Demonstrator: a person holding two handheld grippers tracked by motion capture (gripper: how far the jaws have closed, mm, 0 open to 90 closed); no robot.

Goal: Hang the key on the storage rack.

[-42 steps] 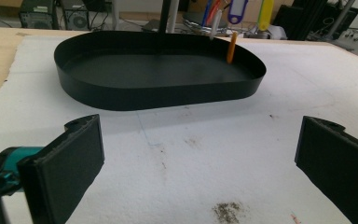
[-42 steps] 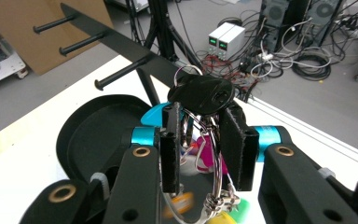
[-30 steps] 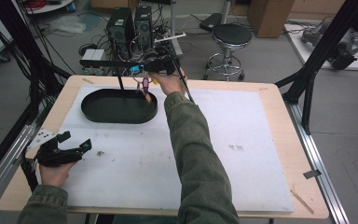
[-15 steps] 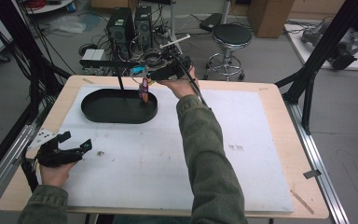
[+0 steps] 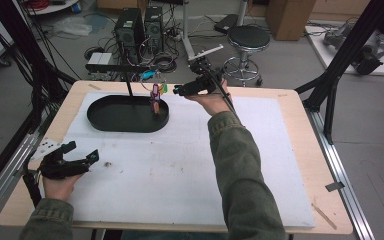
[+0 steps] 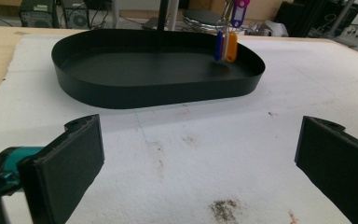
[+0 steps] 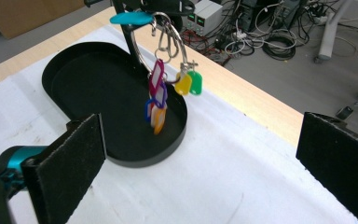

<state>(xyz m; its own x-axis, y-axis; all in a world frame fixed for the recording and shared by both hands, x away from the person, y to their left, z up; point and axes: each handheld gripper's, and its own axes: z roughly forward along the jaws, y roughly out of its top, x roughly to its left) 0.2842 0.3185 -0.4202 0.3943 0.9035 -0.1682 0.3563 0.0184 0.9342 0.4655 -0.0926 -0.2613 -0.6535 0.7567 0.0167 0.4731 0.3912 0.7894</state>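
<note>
A black oval tray [image 5: 105, 120] lies at the back left of the white mat, with a thin black post [image 5: 128, 84] rising from it. From the post's arm a metal key ring [image 7: 165, 44] hangs free, carrying a bunch of coloured tags [image 5: 155, 96] over the tray's right end. Purple, blue and orange tags [image 7: 156, 100] dangle low; the yellow and green tags [image 7: 189, 83] sit higher, with a teal tag [image 7: 130, 17] at the top. My right gripper [image 5: 182, 82] is open, just right of the tags and apart from them. My left gripper [image 5: 81, 151] rests open at the front left, empty.
The white mat [image 5: 180, 165] covers most of the wooden table [image 5: 325, 165]. A thin wooden stick [image 5: 325, 216] lies near the front right corner. Computer towers [image 5: 140, 22] and a stool [image 5: 249, 37] stand on the floor behind the table; black frame posts flank both sides.
My right gripper has drawn back to the right, away from the hanging tags, which now swing free. The left gripper has not moved.
</note>
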